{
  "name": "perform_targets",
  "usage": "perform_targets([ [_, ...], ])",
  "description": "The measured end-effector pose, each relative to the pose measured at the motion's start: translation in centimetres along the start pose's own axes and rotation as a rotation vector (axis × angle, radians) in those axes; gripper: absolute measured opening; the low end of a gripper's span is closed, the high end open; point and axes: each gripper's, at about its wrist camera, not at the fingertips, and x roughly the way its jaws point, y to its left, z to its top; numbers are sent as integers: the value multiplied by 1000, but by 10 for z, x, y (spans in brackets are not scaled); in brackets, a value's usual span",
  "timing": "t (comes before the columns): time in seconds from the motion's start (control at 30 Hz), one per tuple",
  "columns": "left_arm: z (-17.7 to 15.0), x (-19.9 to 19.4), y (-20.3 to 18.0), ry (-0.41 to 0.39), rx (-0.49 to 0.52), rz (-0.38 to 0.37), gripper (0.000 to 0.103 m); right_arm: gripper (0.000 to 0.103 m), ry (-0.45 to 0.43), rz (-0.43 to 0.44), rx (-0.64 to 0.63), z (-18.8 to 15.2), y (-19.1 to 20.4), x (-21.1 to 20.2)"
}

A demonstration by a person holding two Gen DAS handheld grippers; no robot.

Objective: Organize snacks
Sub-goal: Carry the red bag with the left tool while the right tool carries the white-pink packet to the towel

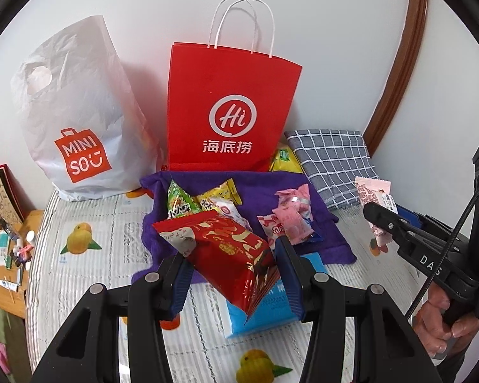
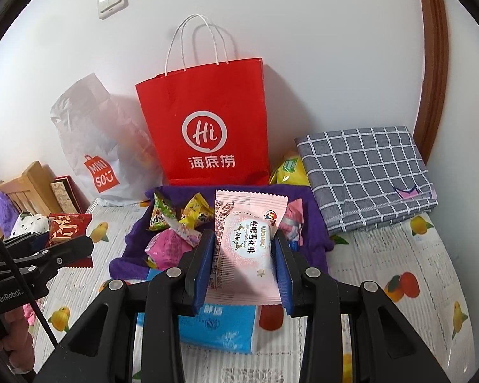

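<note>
My left gripper (image 1: 231, 266) is shut on a red and gold snack packet (image 1: 226, 249), held above the bed. My right gripper (image 2: 242, 249) is shut on a pale pink snack packet (image 2: 246, 245). That right gripper (image 1: 380, 220) also shows at the right of the left wrist view, and the left gripper (image 2: 64, 245) shows at the left of the right wrist view. Several small snacks, among them a green one (image 1: 178, 204), a yellow one (image 1: 217, 194) and pink ones (image 1: 290, 220), lie on a purple cloth (image 1: 258, 191). A red paper bag (image 1: 230, 108) stands upright behind the cloth.
A white plastic Miniso bag (image 1: 76, 121) stands left of the red bag. A folded grey checked cloth (image 2: 367, 175) lies at the right, with a yellow packet (image 2: 289, 169) beside it. A blue tissue pack (image 2: 220, 328) rests under the grippers. A cluttered wooden bedside surface (image 1: 12, 255) is at the left.
</note>
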Motion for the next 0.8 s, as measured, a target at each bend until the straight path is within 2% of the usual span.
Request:
perform_targets([
  [0.5, 26, 35, 14, 23, 8, 23, 48, 36, 14, 5, -13, 25, 2, 44],
  [0.8, 39, 52, 29, 33, -14, 51, 48, 36, 18, 41, -33, 43, 10, 70],
])
